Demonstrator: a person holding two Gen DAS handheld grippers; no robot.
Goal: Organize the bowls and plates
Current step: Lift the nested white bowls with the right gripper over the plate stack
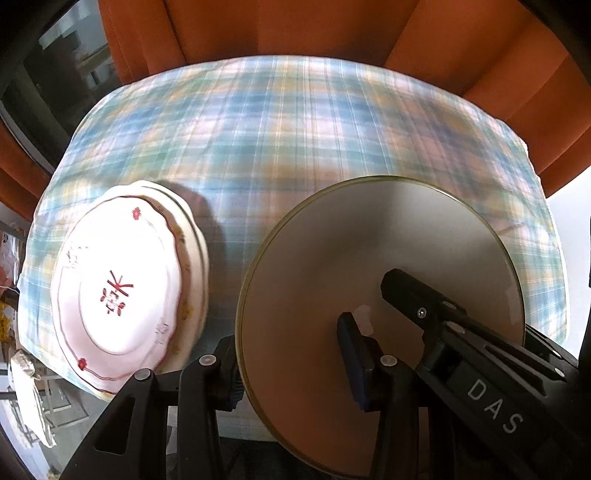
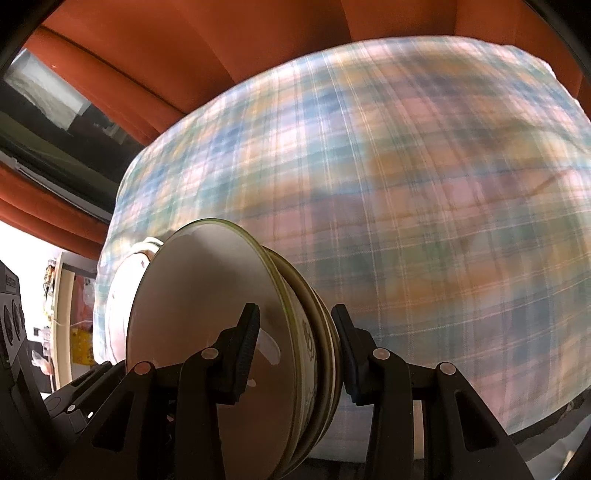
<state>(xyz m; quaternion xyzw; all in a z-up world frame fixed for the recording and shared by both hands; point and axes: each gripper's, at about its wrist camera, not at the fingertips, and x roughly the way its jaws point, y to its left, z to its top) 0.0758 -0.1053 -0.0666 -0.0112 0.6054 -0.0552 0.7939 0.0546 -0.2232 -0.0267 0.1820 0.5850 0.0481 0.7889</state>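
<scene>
Left wrist view: left gripper (image 1: 291, 363) is clamping the rim of the stack of green-rimmed plates (image 1: 369, 295), one finger under the left edge, the other on the grey top face. Stack is hanging tilted above the plaid tablecloth (image 1: 295, 140), not lying on it. The right gripper (image 1: 480, 347) is reaching in from the lower right, its tip lying on the same top face. Only this view is showing the white scalloped plates (image 1: 118, 288) in full: red rim line, red characters in the centre, stacked on at least one more plate, sitting on the cloth at the left, just beside the held stack but apart from it. Orange curtain (image 1: 295, 26) is hanging behind the table.

Right wrist view: right gripper (image 2: 295, 354) is closed on the stack edge-on, left pad on the grey face, right pad against the outermost rim. This view is giving what the other cannot: the stack is several plates thick (image 2: 221, 314), with a green pattern on the side wall near the jaws. The white scalloped plates (image 2: 125, 280) are mostly hidden behind it, only a sliver showing at the left. The left gripper's body (image 2: 85, 391) is peeking in at the lower left; its jaws are not visible here. Cloth is blurred.
</scene>
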